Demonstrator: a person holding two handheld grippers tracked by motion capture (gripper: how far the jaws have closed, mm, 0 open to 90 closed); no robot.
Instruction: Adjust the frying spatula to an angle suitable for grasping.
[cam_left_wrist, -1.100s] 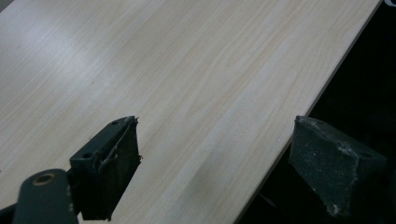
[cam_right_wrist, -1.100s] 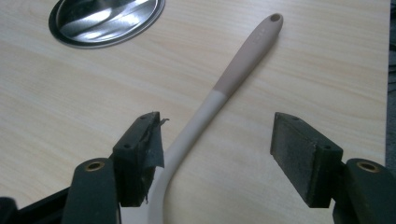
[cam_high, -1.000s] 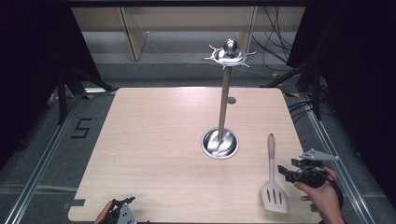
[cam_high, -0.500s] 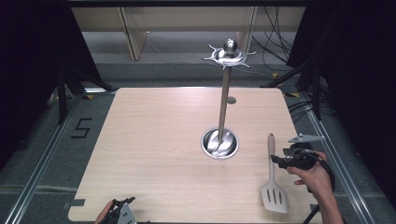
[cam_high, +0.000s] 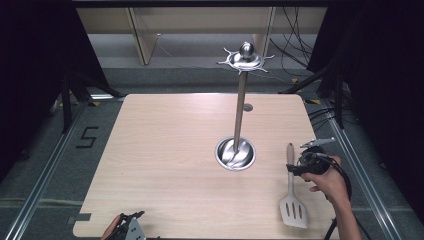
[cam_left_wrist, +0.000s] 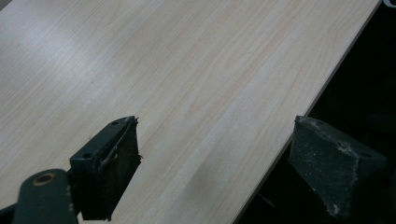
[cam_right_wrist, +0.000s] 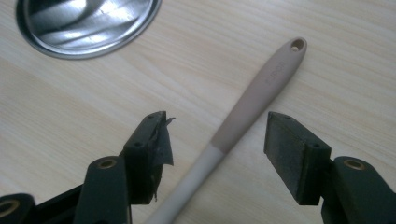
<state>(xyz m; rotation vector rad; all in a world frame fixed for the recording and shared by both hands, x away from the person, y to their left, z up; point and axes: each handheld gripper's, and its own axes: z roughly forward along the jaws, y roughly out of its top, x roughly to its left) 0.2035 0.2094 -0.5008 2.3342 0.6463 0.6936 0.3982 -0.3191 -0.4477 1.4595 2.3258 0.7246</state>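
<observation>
Near the table's (cam_high: 165, 150) right edge our right gripper (cam_right_wrist: 217, 140) has moved in and narrowed slightly, jaws open astride the beige slotted spatula's (cam_right_wrist: 252, 105) handle, ready to grasp; left gripper (cam_left_wrist: 215, 163) wide, empty.

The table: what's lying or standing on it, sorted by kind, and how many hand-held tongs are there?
Spatulas: 1, the slotted spatula lying flat near the table's right edge
Metal utensil stands: 1, the stand upright on its round base
Hand-held tongs: 2, the left tongs at the near edge and the right tongs open around the spatula's handle
Total: 4
</observation>
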